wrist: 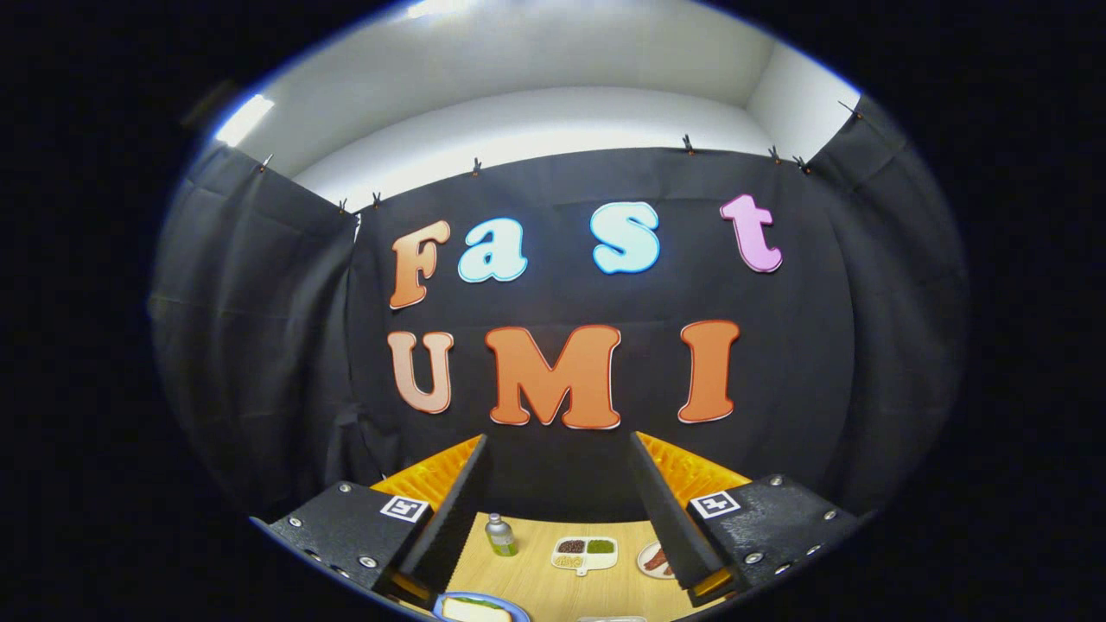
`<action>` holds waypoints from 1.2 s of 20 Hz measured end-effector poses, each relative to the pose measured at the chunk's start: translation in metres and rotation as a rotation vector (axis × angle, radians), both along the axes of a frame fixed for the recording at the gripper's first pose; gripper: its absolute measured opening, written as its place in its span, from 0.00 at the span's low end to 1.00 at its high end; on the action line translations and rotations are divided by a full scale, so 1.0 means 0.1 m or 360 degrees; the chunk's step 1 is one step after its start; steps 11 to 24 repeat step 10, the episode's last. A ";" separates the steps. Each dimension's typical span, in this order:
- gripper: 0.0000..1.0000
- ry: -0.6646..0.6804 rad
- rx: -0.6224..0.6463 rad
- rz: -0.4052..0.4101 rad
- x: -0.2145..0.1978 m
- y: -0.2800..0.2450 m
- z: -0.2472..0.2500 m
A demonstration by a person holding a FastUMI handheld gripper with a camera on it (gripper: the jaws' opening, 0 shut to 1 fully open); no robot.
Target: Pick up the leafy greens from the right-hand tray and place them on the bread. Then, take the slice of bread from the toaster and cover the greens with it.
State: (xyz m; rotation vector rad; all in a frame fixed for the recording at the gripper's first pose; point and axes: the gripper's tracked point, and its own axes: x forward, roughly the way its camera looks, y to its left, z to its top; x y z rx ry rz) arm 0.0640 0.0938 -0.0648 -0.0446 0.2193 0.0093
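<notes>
Wooden table (553, 583): pale grain, seen between and beyond the fingers, backed by black cloth wall (562, 466).
Gripper (562, 510): raised above the table, fingers spread wide, nothing between them.
Bread (473, 610): slice on a blue-rimmed plate (510, 605), nearest, just inside the left finger.
Tray (585, 553): white, divided, dark and green fillings, mid-table.
Bottle (499, 534): small, upright, left of the tray.
Second plate (650, 561): beside the right finger, reddish-brown food, partly hidden.

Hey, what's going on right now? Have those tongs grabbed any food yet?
Tongs open, holding nothing, raised above the table. Bread on blue plate below the left finger, not covered. Small bottle and divided dish ahead between the fingers. Nothing in the way.
</notes>
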 end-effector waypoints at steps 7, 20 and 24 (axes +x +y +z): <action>0.96 -0.0176 -0.0013 -0.0044 -0.11 -0.13 0.42; 0.97 -0.0214 -0.0057 -0.0043 -0.13 -0.14 0.47; 0.97 -0.0214 -0.0057 -0.0043 -0.13 -0.14 0.47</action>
